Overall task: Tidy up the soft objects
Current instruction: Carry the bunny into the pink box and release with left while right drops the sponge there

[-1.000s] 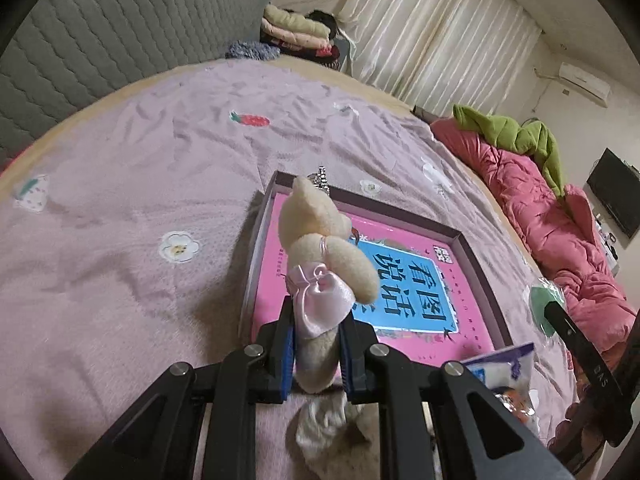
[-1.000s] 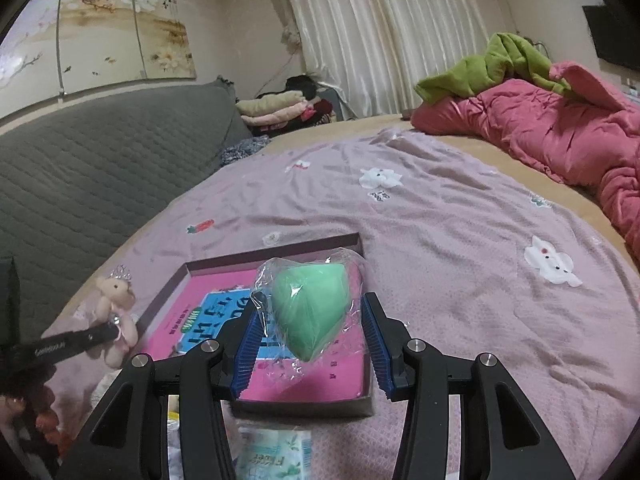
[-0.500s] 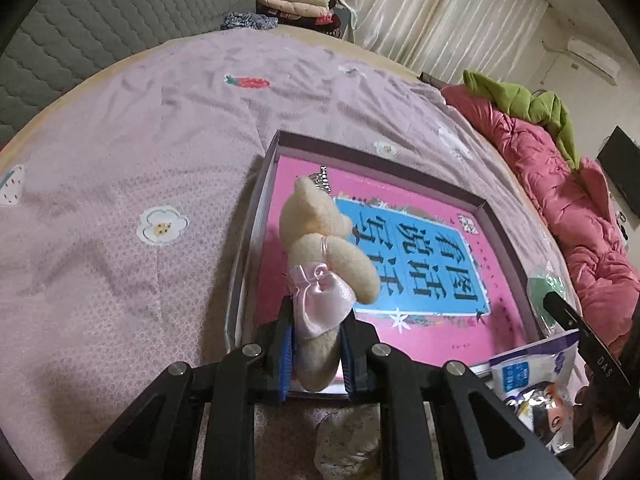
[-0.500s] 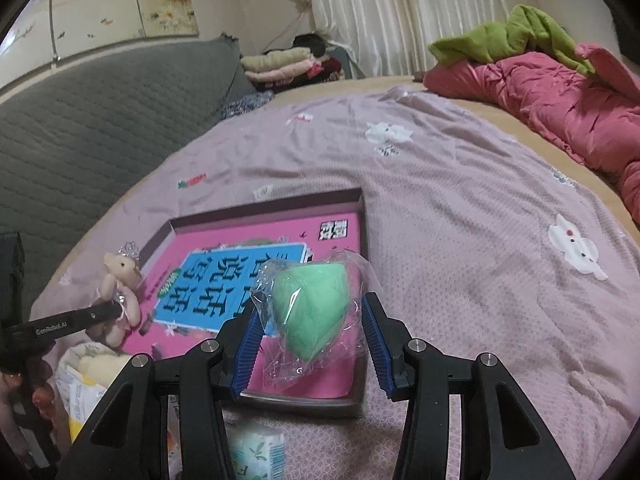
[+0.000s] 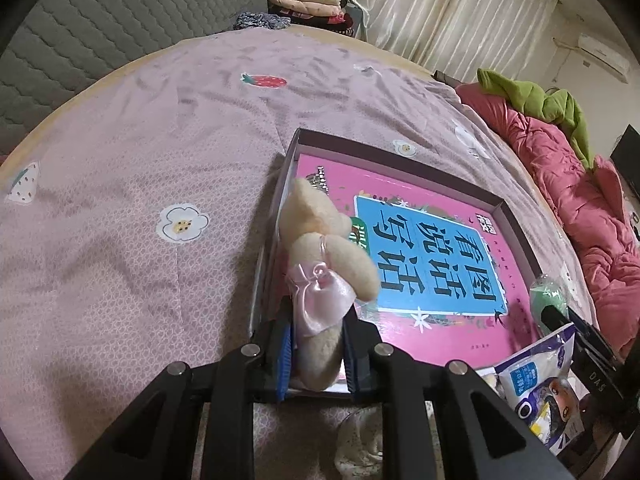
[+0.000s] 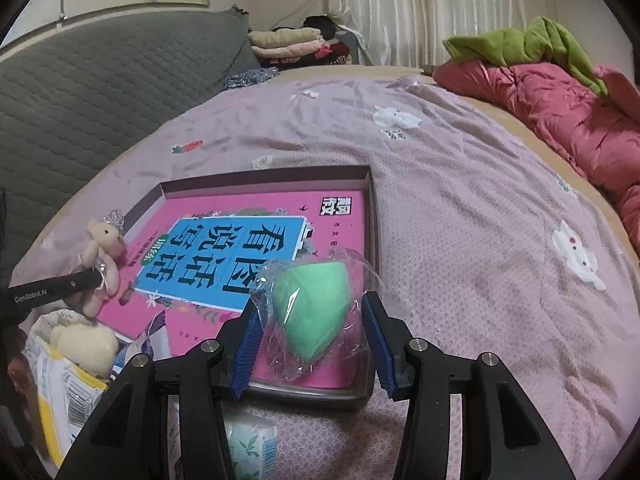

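My left gripper [image 5: 316, 344] is shut on a small beige teddy bear [image 5: 320, 248] with a pink satin bow, held over the near left edge of a shallow dark box [image 5: 516, 224] with a pink and blue book cover inside. The bear also shows in the right wrist view [image 6: 102, 256]. My right gripper [image 6: 310, 338] is shut on a green sponge in clear wrap [image 6: 310, 316], held over the near right corner of the same box [image 6: 370, 184]. The sponge shows at the right in the left wrist view [image 5: 548, 296].
The box lies on a mauve bedspread [image 5: 140, 160]. Snack packets [image 5: 548, 384] and a cream soft toy in a wrapper [image 6: 80, 344] lie near its front edge. A tissue pack [image 6: 252, 452] lies below my right gripper. A red quilt [image 6: 560, 112] is piled at the right.
Both grippers have moved forward and lower over the box, each keeping its object. The box now fills more of both views.
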Motion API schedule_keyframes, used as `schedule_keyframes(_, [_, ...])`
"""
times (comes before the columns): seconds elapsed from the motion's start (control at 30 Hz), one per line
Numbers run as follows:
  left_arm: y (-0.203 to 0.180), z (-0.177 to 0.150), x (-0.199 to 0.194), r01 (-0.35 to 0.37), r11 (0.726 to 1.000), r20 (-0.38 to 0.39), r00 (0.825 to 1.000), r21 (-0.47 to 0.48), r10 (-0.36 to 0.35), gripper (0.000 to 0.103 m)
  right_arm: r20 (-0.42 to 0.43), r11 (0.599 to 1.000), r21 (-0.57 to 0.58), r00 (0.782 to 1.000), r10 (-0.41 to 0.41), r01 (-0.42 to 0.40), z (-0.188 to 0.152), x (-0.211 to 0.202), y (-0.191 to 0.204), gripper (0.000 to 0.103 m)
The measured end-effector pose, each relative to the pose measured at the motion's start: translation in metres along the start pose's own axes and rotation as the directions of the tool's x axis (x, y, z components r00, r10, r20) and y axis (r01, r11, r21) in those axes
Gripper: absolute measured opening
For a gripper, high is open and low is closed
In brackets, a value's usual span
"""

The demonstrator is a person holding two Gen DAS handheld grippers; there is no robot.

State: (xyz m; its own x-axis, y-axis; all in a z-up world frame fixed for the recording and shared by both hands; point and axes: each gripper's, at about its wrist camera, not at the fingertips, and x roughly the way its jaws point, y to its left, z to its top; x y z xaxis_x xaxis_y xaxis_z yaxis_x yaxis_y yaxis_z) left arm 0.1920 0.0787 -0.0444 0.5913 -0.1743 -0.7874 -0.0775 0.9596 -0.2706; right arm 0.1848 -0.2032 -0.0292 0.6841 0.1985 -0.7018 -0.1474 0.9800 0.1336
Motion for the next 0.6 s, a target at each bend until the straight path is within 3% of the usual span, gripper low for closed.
schedule_keyframes(0.27, [-0.003,0.0,-0.001,-0.012,1.0,-0.011,1.0,0.01,0.012,0.022,-0.03,0.998,-0.053,0.998,-0.047,0.045,0.001,0.003,0.009,0.051])
schedule_keyframes(0.6, [-0.003,-0.001,-0.001,-0.011,1.0,-0.02,1.0,0.002,0.011,0.022,-0.024,0.998,-0.053,0.999,-0.03,0.028,-0.001,-0.003,0.011,0.059])
